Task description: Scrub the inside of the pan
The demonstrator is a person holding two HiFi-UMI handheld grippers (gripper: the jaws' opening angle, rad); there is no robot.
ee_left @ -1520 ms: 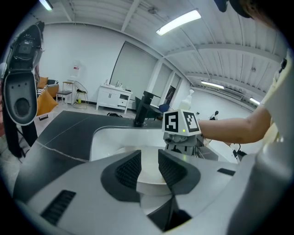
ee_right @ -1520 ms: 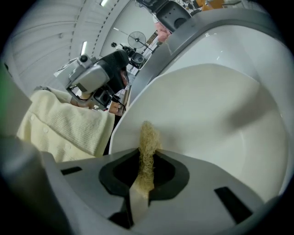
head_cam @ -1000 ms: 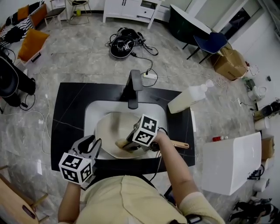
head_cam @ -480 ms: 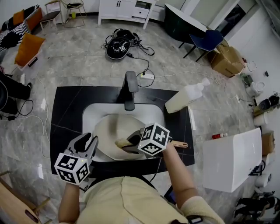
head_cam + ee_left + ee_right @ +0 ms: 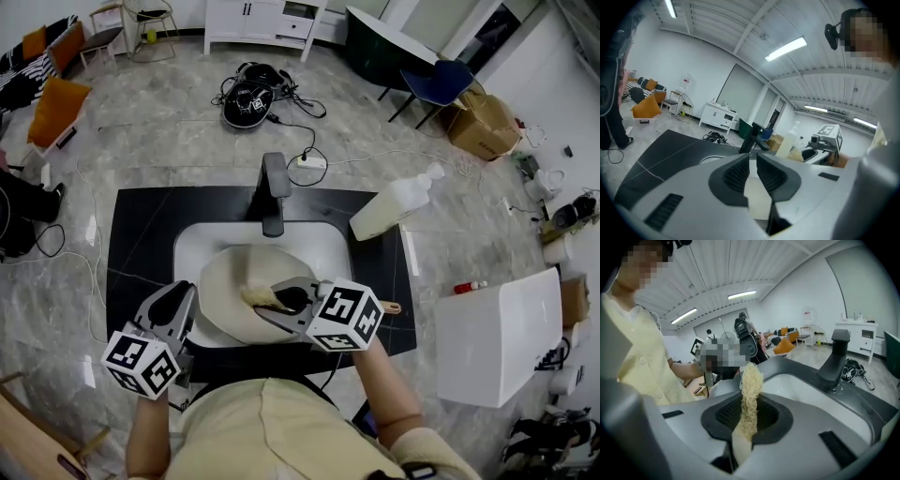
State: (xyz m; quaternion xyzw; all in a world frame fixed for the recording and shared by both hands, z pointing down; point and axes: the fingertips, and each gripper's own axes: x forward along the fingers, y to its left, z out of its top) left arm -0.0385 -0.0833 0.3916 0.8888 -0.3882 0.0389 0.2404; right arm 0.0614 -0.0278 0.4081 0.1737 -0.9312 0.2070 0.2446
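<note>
Gripper (image 5: 281, 302) with scrubber (image 5: 258, 298) aslant over pan (image 5: 230, 277)

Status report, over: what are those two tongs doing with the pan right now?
Left tongs just closing on pan rim. Right tongs clamp scrubber, held over pan's inside. Faucet stands behind, apart.

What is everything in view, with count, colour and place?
round cream pan with wooden handle: one, cream, in the sink
white rectangular sink: one, white, in the black stone counter
black metal tap: one, black, behind sink
cream plastic bottle: one, cream, counter's right rear
straw-coloured fibre scrubbing brush: one, straw, over pan
right hand-held gripper: one, grey, shut on the brush
left hand-held gripper: one, grey, left of pan; jaws just closing, pan's cream in their gap, grip unclear
</note>
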